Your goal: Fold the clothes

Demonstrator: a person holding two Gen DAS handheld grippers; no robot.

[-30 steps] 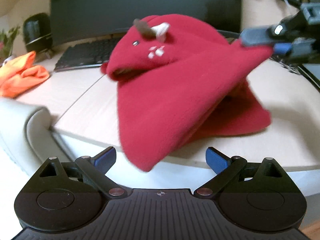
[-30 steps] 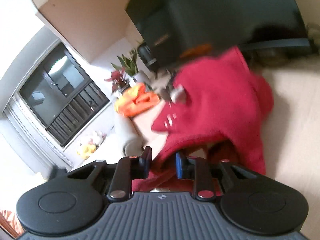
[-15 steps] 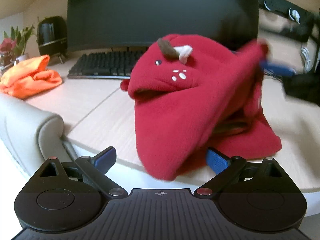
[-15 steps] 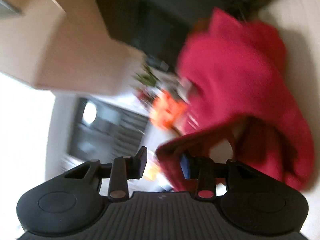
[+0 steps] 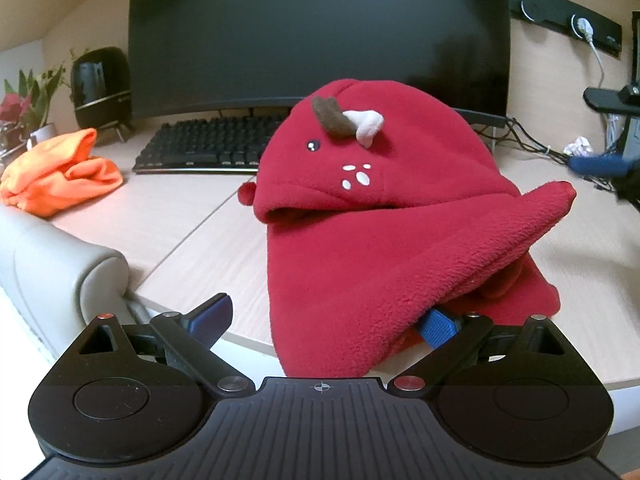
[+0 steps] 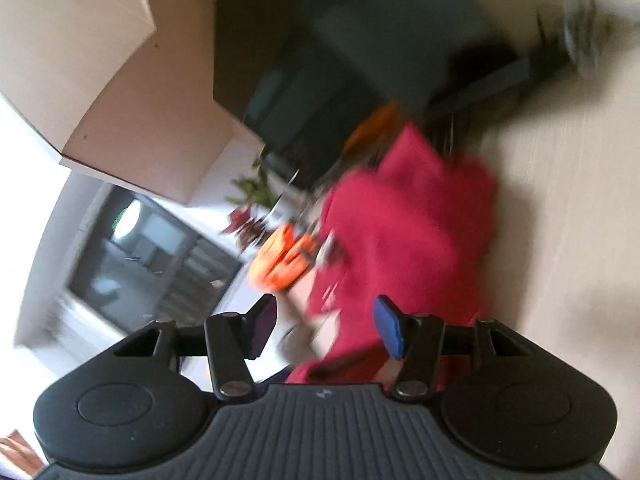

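- The red fleece garment (image 5: pixel 376 216) lies in a loose heap on the pale desk (image 5: pixel 192 216), near its front edge, its hood with the small horn and ear on top and facing left. One flap juts out to the right, and the near hem droops over the desk edge.
- Your left gripper (image 5: pixel 324 320) has its fingers spread wide and grasps nothing. The near hem hangs between them, and the right blue pad (image 5: pixel 438 326) sits under the fleece, close enough that it may be touching.
- Your right gripper (image 6: pixel 324 326) is also spread apart and empty. Its view is smeared, so you can only tell that it hangs above the red heap, with the orange cloth (image 5: pixel 60 176) further off to the left.
- Judge the fleece as light, thick and soft. It will sag wherever you lift it, and the pile should give the pads good grip, not slip.
- It is bulky where the layers overlap, so a pinch through several layers may drag the whole heap. Take a single edge instead.
- Good places to hold look like the near hanging hem for the left side and the jutting flap tip on the right.
- The hood is the thickest lump. Expect it to resist lying flat, and keep it clear of the keyboard (image 5: pixel 208 144) behind.
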